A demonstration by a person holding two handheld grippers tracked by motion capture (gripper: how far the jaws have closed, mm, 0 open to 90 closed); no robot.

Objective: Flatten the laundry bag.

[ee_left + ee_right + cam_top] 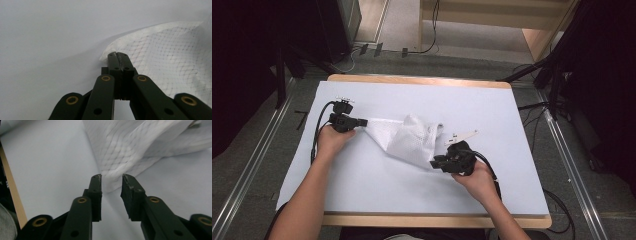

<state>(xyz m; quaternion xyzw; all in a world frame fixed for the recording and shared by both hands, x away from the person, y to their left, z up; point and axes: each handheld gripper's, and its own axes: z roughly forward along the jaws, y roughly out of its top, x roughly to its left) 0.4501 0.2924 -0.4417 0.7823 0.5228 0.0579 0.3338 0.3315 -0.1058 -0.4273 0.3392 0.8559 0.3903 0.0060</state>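
The white mesh cloth (409,140) lies crumpled near the middle of the pale table (377,185), one corner drawn out toward 9 o'clock. The left gripper (362,122) is clenched on that corner; in the left gripper view its jaws stand pressed together on the very edge of the fabric (155,57). The right gripper (435,162) sits at the cloth's 5 o'clock corner with its jaws parted; in the right gripper view that corner (110,185) lies in the gap, but the pads do not press on it. Three risks follow, in my judgement. First, the left hold is shallow, on the hem alone: any firm pull toward 9 o'clock may slip the mesh free. Second, the right jaws may close on too little, since the corner barely enters the gap and lies flat on the table; a closing at this height may scrape the surface and take nothing. Third, the cloth is folded over itself toward 12 o'clock, so a grip may catch two layers, and spreading would then leave a twist. Open mesh may also snag on the jaw edges at release.
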